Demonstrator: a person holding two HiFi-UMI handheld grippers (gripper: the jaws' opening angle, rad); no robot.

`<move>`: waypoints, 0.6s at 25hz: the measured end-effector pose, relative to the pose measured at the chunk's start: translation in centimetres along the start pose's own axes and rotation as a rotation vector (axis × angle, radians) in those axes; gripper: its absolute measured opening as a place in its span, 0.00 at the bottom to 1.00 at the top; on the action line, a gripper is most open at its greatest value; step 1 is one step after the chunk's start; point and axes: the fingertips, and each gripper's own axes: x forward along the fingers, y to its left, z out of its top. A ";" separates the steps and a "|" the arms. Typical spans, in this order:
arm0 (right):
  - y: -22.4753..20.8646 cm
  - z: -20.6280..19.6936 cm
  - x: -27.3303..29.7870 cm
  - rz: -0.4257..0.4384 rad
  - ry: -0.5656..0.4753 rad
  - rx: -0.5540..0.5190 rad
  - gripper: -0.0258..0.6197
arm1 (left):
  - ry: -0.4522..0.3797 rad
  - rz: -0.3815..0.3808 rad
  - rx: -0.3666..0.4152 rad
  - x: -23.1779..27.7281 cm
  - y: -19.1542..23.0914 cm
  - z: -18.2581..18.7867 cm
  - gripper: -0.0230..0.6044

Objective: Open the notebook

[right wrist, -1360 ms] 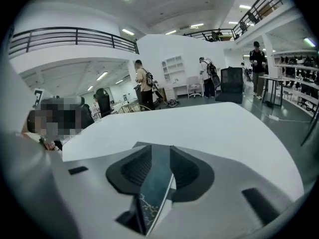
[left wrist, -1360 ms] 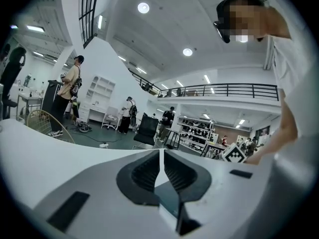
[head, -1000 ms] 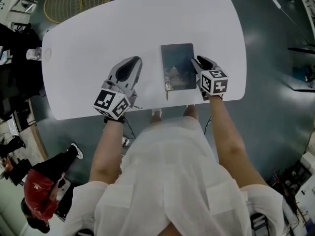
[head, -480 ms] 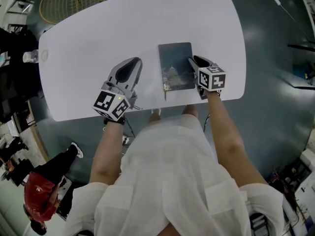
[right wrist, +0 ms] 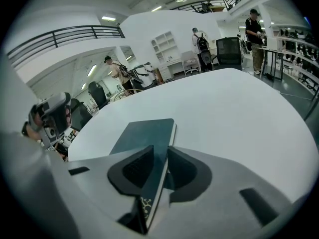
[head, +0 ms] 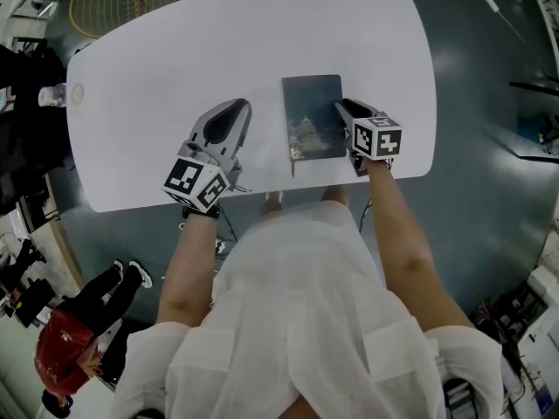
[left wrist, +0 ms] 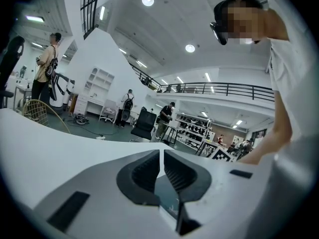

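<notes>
Notebook [head: 314,116] lies shut, 0 pages turned. Right gripper [head: 341,106] has just been closing around its edge, not yet pinching. Left gripper [head: 237,106] pressed together, empty. Cover lift remains.

The notebook [head: 314,116] lies on the table [head: 175,51] near you, your left gripper [head: 234,108] to its left. Its right edge runs between the jaws of your right gripper [head: 342,107], which have just been closing.

notebook [head: 314,116] cover: no legible text | elsewhere: none readable
</notes>
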 end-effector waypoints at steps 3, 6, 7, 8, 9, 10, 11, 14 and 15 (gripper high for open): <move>0.2 0.3 -0.4 0.006 -0.013 0.016 0.18 | -0.004 0.000 -0.001 -0.2 0.1 -0.1 0.08; 0.5 0.7 -0.8 0.009 -0.034 0.029 0.18 | 0.001 0.008 -0.002 -0.5 0.2 -0.1 0.08; 0.7 0.9 -1.0 0.006 -0.040 0.028 0.18 | 0.000 0.010 -0.002 -0.6 0.2 0.0 0.08; 0.8 1.0 -1.2 0.004 -0.046 0.024 0.18 | 0.001 0.012 -0.002 -0.7 0.3 0.1 0.08; 1.0 1.3 -1.4 0.003 -0.053 0.020 0.18 | 0.003 0.015 -0.002 -0.8 0.3 0.3 0.08; 1.2 1.6 -1.7 0.004 -0.060 0.015 0.18 | 0.000 0.016 -0.001 -0.9 0.3 0.4 0.08; 1.5 1.9 -2.0 0.007 -0.069 0.012 0.18 | -0.010 0.012 0.002 -1.1 0.4 0.3 0.08; 2.6 2.8 -3.0 0.033 -0.099 0.013 0.18 | -0.029 0.010 0.006 -1.6 0.5 0.5 0.08; 2.9 3.2 -3.4 0.042 -0.106 0.010 0.18 | -0.029 0.013 0.006 -1.8 0.5 0.6 0.08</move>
